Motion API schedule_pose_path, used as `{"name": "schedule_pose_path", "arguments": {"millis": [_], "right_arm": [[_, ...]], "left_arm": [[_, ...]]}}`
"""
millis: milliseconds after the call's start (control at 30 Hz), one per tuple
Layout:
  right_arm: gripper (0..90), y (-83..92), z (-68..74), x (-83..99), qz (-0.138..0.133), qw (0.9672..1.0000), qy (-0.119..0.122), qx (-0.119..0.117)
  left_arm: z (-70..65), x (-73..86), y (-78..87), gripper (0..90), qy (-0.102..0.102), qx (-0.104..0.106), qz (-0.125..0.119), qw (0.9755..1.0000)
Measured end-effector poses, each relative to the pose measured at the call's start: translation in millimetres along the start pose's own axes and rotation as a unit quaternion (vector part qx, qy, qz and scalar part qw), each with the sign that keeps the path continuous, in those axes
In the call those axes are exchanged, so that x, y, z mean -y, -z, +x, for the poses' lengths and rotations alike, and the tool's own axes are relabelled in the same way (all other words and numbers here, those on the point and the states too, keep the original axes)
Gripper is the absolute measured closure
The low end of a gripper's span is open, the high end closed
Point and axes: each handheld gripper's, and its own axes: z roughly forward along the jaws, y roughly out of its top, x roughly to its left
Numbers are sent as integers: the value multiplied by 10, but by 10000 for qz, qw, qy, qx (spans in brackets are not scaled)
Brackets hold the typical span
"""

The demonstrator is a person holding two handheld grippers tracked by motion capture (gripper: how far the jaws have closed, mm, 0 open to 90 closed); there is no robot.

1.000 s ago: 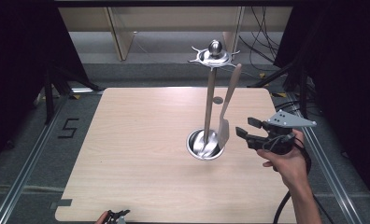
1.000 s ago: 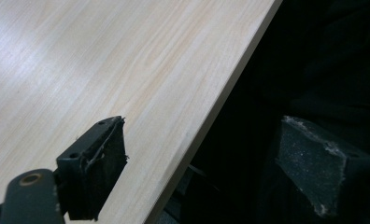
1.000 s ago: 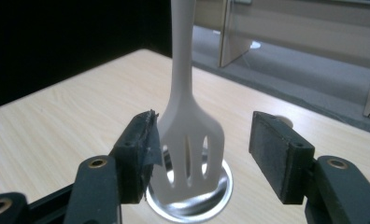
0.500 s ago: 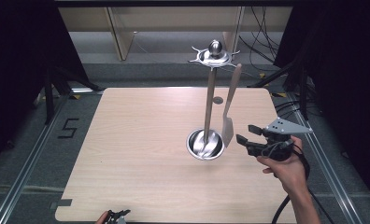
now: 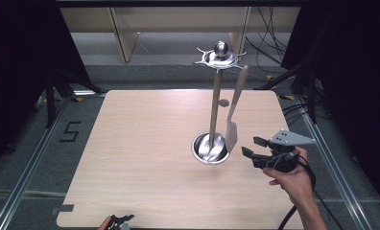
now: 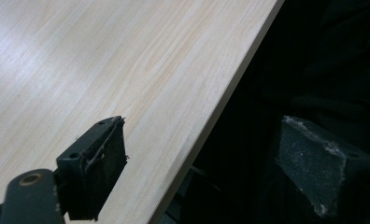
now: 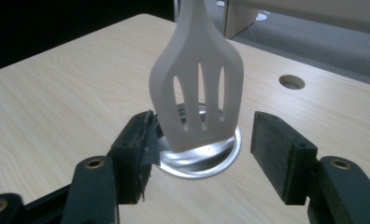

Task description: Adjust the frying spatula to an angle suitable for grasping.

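Hanging from a spoked metal rack top (image 5: 220, 57) on a slim upright post (image 5: 215, 108), a pale slotted spatula (image 5: 232, 127) of smooth matt plastic shows three long slots in its flat, rounded-square blade (image 7: 197, 100); its tan handle slopes up toward one o'clock. Post stands in a round, polished steel base dish (image 5: 210, 148), mirror-bright, at three o'clock of centre on a light wood-grain table (image 5: 145, 143) with a small round hole (image 5: 223, 102) near its far edge. Right gripper (image 5: 251, 147), black with rough foam-like pads (image 7: 276, 154) and a grey three-cornered plate, sits at three o'clock of the dish, held by a hand (image 5: 293, 179). Against the frame a second earlier, this gripper has sunk lower and nearer the table edge; stand and spatula are unmoved. Its jaws stand released, well parted, with the blade just beyond them and above the gap, nearer the left pad, untouched. Left gripper (image 5: 118, 223), at six o'clock on the near table edge, has jaws spread wide and empty, one pad (image 6: 96, 172) over wood, the other over darkness.
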Motion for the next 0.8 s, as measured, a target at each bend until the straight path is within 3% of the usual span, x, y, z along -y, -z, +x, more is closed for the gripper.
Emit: {"name": "schedule_pose_path", "arguments": {"millis": [267,367,433,600,667,700,800], "right_arm": [[408,-10,13,170,135,9998,-109,-120],[407,-14,5,223,240,9996,32,-147],[407,-6,25,238,304,9994,-76,-148],[406,-20,67,321,412,9990,17,-175],[407,-17,86,330,459,9987,-58,-205],[406,-23,95,343,433,9989,-35,-178],[407,-17,107,365,511,9985,12,-197]], "left_arm": [[3,-3,-8,150,29,20,10,10000],[6,-2,-15,150,34,23,19,10000],[2,-3,-17,150,30,5,15,10000],[-9,-7,-8,150,-12,26,-21,10000],[-10,-6,-15,150,-9,70,-26,10000],[-11,-9,0,150,-47,-17,-21,10000],[-13,-4,-6,150,-24,-1,-15,10000]]}}
